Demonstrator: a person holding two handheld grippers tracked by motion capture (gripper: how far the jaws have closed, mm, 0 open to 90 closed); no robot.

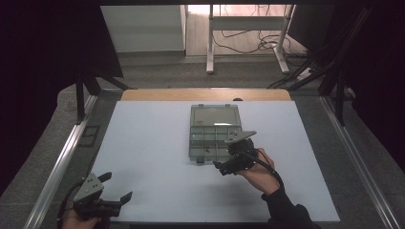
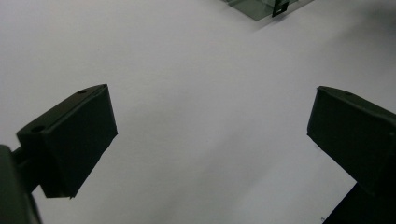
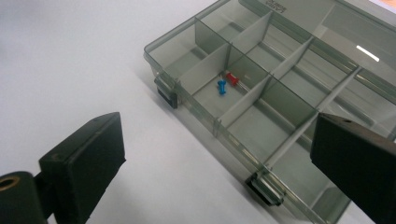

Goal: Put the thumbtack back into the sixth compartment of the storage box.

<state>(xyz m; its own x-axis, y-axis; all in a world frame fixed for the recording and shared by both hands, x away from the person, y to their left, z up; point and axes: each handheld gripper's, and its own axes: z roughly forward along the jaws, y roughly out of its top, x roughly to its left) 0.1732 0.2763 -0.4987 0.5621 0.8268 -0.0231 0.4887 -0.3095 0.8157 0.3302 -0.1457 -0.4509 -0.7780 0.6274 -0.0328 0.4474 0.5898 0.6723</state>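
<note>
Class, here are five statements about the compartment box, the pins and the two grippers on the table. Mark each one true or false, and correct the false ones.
1. The compartment box lies with its lid open. True.
2. A blue pin and a red pin lie in the same compartment. True.
3. The right gripper is clamped on the blue pin. False: its jaws stand open near the box's front edge, holding nothing.
4. The left gripper rests inside the box. False: it is open at the table's near left corner, far from the box.
5. The box's other compartments look full of pins. False: they look empty.
</note>
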